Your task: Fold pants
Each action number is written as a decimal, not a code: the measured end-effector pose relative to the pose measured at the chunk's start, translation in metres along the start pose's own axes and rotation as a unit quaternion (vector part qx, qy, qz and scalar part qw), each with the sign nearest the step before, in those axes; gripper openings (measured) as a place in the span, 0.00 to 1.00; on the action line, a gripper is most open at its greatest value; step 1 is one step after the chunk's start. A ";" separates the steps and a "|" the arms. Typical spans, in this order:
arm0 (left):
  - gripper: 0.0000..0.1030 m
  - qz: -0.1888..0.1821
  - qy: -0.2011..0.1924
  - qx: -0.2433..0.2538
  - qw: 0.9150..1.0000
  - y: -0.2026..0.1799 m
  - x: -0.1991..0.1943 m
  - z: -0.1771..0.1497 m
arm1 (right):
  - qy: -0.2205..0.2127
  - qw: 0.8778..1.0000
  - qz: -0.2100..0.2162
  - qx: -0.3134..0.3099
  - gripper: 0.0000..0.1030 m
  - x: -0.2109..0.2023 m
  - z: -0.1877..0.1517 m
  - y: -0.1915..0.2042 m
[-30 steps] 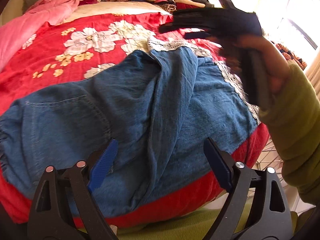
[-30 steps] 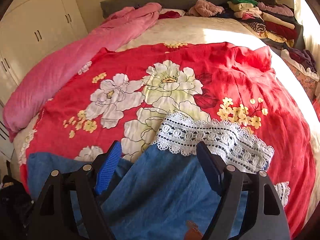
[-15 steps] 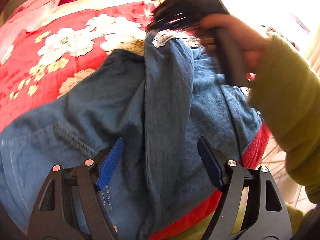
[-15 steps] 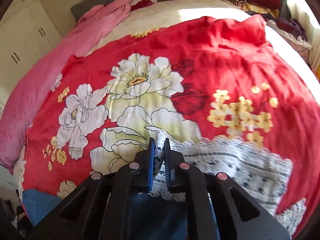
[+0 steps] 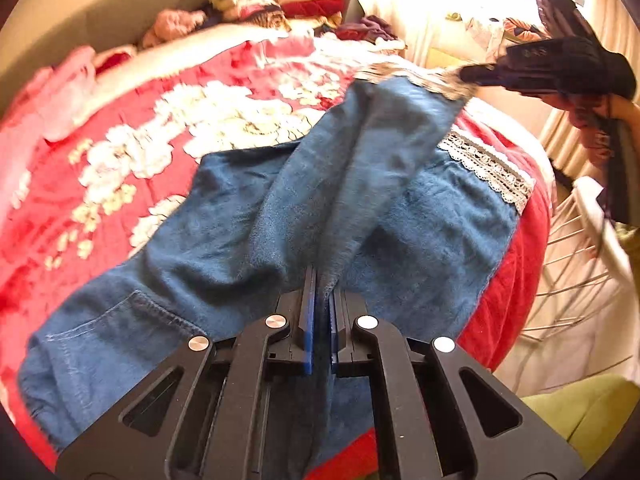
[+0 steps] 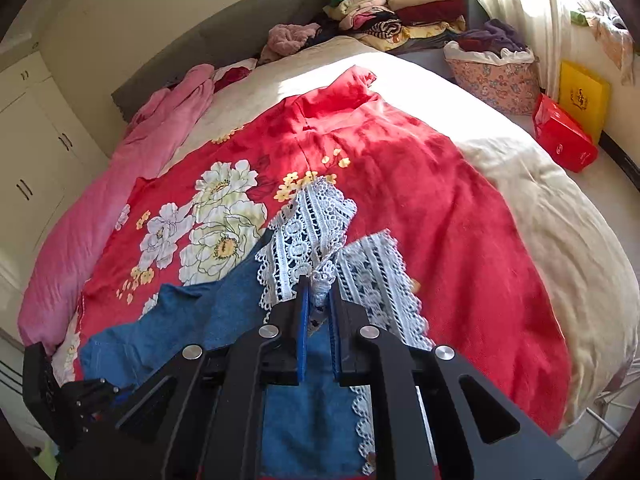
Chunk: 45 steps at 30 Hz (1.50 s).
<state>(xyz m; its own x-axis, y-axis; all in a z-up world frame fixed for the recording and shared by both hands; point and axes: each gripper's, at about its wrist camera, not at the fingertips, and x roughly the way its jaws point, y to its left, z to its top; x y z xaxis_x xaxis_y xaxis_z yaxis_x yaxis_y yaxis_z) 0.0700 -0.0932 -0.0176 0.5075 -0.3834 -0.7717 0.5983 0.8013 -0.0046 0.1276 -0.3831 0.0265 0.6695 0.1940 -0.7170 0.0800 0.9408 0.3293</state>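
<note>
You are working on a bed (image 6: 540, 216) whose cream cover is overlaid by a red floral blanket (image 6: 420, 184). A grey headboard (image 6: 240, 12) runs along the far side, a rolled pink quilt (image 6: 120, 168) lies along the left, and white cupboards (image 6: 36, 152) stand past it. Folded clothes (image 6: 392, 0) are stacked in the far right corner, with a floral basket (image 6: 496, 76) and a red box (image 6: 564, 136) below the sunlit curtain.

The blue denim pants (image 5: 248, 248) lie across the near part of the blanket, waist end toward the left in your left view. One lace-trimmed leg (image 5: 472, 200) rests flat near the bed's right edge; the other leg (image 5: 380, 140) is raised and stretched between your two claws.

Your left claw (image 5: 320, 304) is closed narrow on a fold of denim near the crotch. Your right claw (image 6: 318, 300) is pinched tight on the white lace hem (image 6: 308, 236) of the raised leg, up above the blanket.

The blanket's far half is bare red cloth. The near right edge drops toward a wire rack (image 5: 572, 272) just beside the bed.
</note>
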 end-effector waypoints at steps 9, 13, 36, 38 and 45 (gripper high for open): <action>0.01 0.015 0.028 0.022 0.999 -0.029 -0.001 -0.011 | 0.011 1.000 0.015 0.002 0.08 -0.028 -0.049 -0.036; 0.01 0.019 0.042 0.033 0.998 -0.038 0.002 -0.020 | 0.012 1.000 0.017 0.007 0.08 -0.030 -0.070 -0.045; 0.01 0.009 0.071 0.044 0.997 -0.050 0.008 -0.039 | 0.030 0.999 0.010 0.037 0.09 -0.017 -0.103 -0.074; 0.01 0.007 0.074 0.044 0.996 -0.050 0.010 -0.039 | 0.032 0.999 0.012 0.037 0.13 -0.020 -0.103 -0.074; 0.21 -0.018 0.069 0.033 0.997 -0.049 0.005 -0.042 | -0.011 1.000 -0.013 0.020 0.40 -0.059 -0.102 -0.070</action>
<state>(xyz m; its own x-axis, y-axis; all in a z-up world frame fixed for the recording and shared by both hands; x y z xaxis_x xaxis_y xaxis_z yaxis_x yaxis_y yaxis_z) 0.0174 -0.1156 -0.0481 0.3972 -0.3420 -0.8516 0.6563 0.7545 0.0031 0.0071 -0.4323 -0.0165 0.6822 0.1636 -0.7126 0.1264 0.9336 0.3353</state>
